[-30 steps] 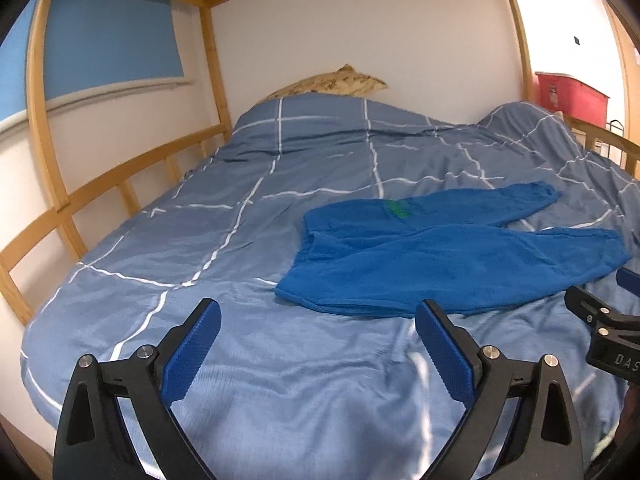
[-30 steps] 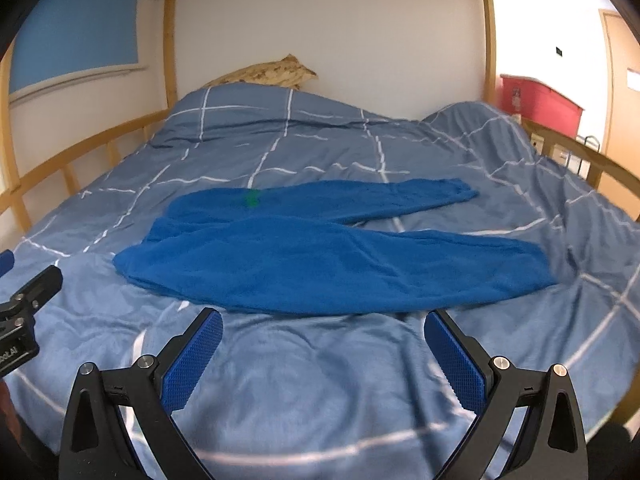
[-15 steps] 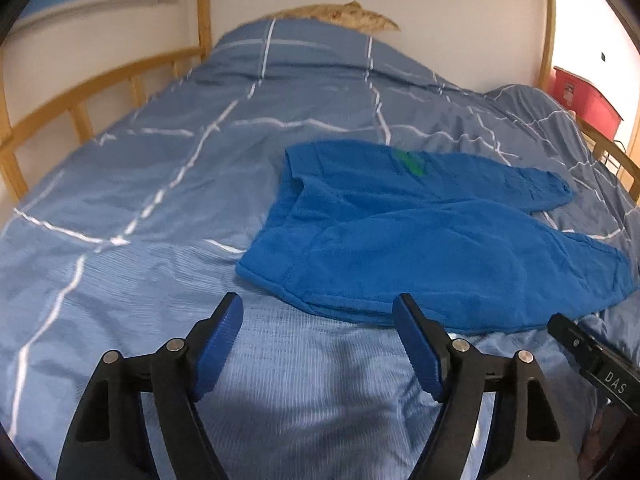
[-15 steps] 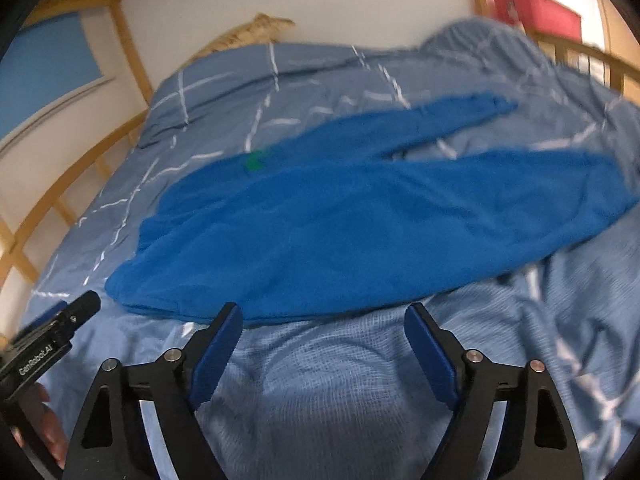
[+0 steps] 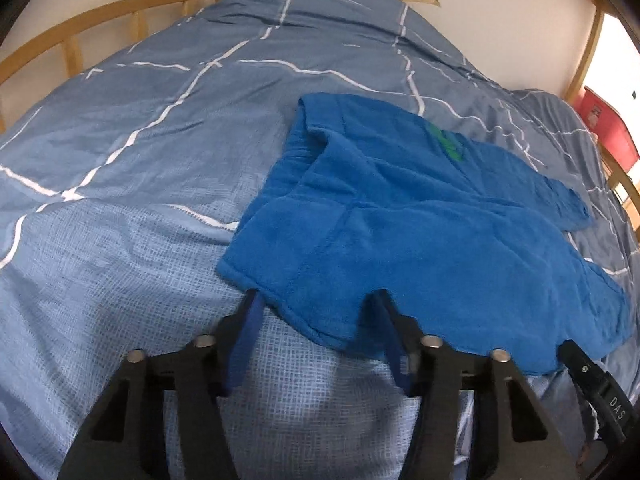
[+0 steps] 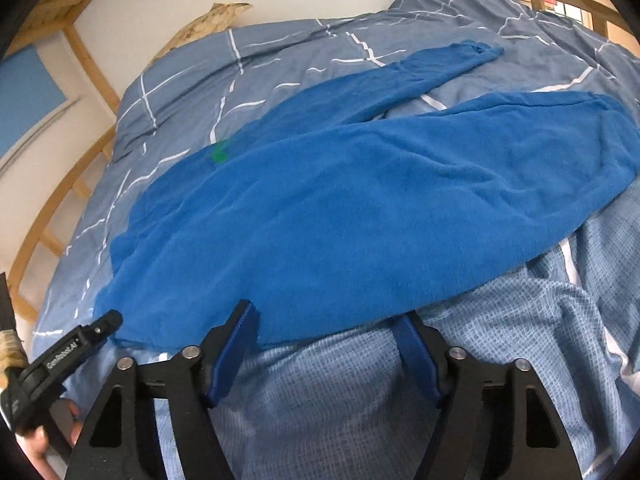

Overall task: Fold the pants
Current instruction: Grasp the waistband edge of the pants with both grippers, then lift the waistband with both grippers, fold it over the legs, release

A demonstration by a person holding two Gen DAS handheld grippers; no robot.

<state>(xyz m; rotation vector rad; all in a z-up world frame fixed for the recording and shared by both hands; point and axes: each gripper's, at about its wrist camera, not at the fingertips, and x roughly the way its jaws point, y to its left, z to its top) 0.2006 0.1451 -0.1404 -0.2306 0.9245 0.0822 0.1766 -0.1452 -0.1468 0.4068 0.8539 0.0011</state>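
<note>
Pants lie flat on the bed's quilt, waist end toward the left, the 2 legs running off to the right and splayed apart; a green tag marks the far waist area. No fold is made yet.

The left gripper sits at the near waist corner with its fingers spread wide, the hem lying between them and nothing pinched. The right gripper is further along the near leg's lower edge, fingers likewise spread, their tips at or just under the hem; whether they touch the cloth I cannot tell.

Risks, as I judge them:
- The quilt is soft and wrinkled right under the hem, so a closing finger could catch quilt along with fleece and drag the bedding up.
- Pants here are 2 layers thick. Pinching only the top one would let the leg open and bag as it lifts.
- The 2 grips are uneven along the edge; lifting at different rates would skew the near leg, so it lands crooked over the far one.
- The far leg angles away, so the cuffs may not meet.
</note>
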